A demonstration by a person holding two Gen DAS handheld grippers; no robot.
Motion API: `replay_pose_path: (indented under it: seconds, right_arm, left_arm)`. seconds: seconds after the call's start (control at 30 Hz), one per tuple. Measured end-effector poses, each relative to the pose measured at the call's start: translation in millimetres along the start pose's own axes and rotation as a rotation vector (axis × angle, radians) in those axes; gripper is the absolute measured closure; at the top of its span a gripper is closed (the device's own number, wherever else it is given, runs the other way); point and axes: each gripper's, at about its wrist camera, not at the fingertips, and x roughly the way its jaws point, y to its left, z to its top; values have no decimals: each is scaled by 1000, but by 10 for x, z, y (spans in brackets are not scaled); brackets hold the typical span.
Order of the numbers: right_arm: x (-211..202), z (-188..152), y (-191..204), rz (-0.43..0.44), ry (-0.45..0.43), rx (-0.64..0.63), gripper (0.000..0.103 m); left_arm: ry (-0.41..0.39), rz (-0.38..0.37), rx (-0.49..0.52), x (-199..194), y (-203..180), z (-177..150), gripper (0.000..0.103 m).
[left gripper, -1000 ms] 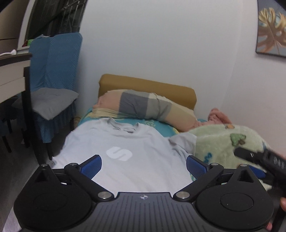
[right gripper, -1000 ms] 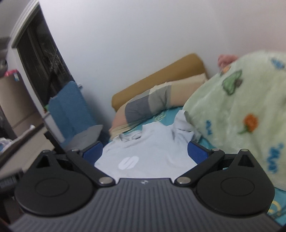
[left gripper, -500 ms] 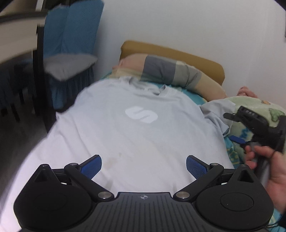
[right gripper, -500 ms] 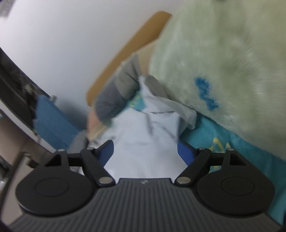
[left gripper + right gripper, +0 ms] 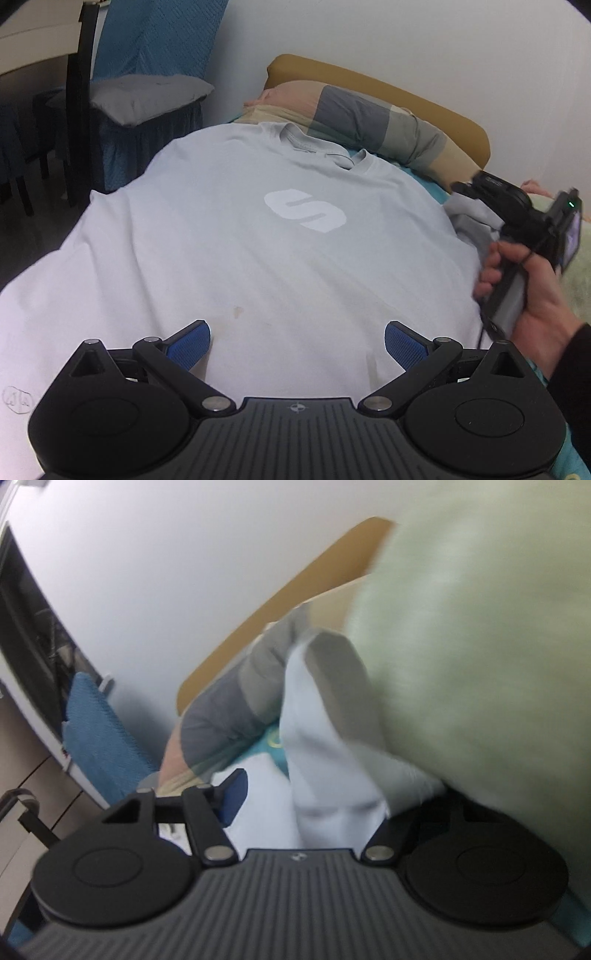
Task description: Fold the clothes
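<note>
Pale grey T-shirt [image 5: 258,236] spread flat, front up, across the bed [image 5: 428,184], collar toward the far end beside a striped pillow [image 5: 369,122] and tan headboard [image 5: 388,92]. White S-shaped logo [image 5: 304,209] showing on the chest; small brownish stain [image 5: 236,312] lower down toward the near hem.

Left tool [image 5: 297,341] hovering over the near hem of the shirt, blue pads [image 5: 190,341] spread wide, gripping nothing.

Right tool [image 5: 480,192] at the shirt's right edge, held in the right hand [image 5: 532,295], reaching in at the bunched right sleeve [image 5: 325,746]. Seen through the right wrist camera: sleeve standing up in a crumpled fold between the fingers, one blue pad [image 5: 231,797] visible on the left and apart from the cloth, the other side hidden behind fabric and a pale green fleece blanket [image 5: 480,646]; jaws apart, cannot tell whether yet touching the sleeve. View blurred.

Off the bed's left side: a chair draped in blue cloth [image 5: 155,40] with a grey cushion [image 5: 147,92], white wall [image 5: 369,33] behind.
</note>
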Motion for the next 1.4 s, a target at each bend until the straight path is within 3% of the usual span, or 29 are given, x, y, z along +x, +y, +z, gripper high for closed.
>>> replay_pose_path:
  seconds: [0.03,0.07,0.13,0.23,0.37,0.57,0.7,0.83,0.97,1.1,1.23,1.3,1.33,1.37,1.4]
  right_arm:
    - [30,39,58,-27,0,-15,40]
    - [43,82,110,-58,-4,-25,60]
    - [23,184,202,-119,-24,-52,83]
    - [-120,352,379,-178,-61,-141,93]
    - [-413,549,727,-248,-129,-255,95]
    - [-665,543,1500,-287,-169,-514,95]
    - [-518,110,2025,-282,-156,-705,95]
    - [-104,-479,2408,-246,-63,-806,95]
    - [327,-1039,2594,-226,32,-878,95]
    - [652,-1369,2668,-221,84,-911,94]
    - [814,-1405,2647,-232,109,-847,90]
    - [809,-1363,2608,-210,143,-809,59]
    - [780,-1340,2597,-188,154,-787,31]
    - [718,-1312,2587,-168,154,-768,15]
    - [621,-1274,2587,-153,153,-755,17]
  left_arm:
    - [5,3,0,11,1,4,1]
    - [7,8,-3,5,8,13,1]
    - [6,15,-18,-23,35,39,1]
    - [-18,17,-51,-155,94,120,1]
    - [-55,17,-75,-365,171,238,1]
    - [-83,45,-89,-607,367,404,1]
    - [-110,68,-148,-719,651,503,1]
    - [-117,124,-200,-694,972,575,1]
    - [-96,169,-245,-564,1228,587,2]
    - [-60,190,-266,-388,1362,561,2]
    - [-30,173,-254,-246,1345,549,2]
    - [-20,169,-233,-204,1293,537,2]
    - [-15,168,-225,-192,1263,522,2]
    - [-14,165,-219,-192,1238,510,2]
    - [-13,161,-214,-195,1214,500,2]
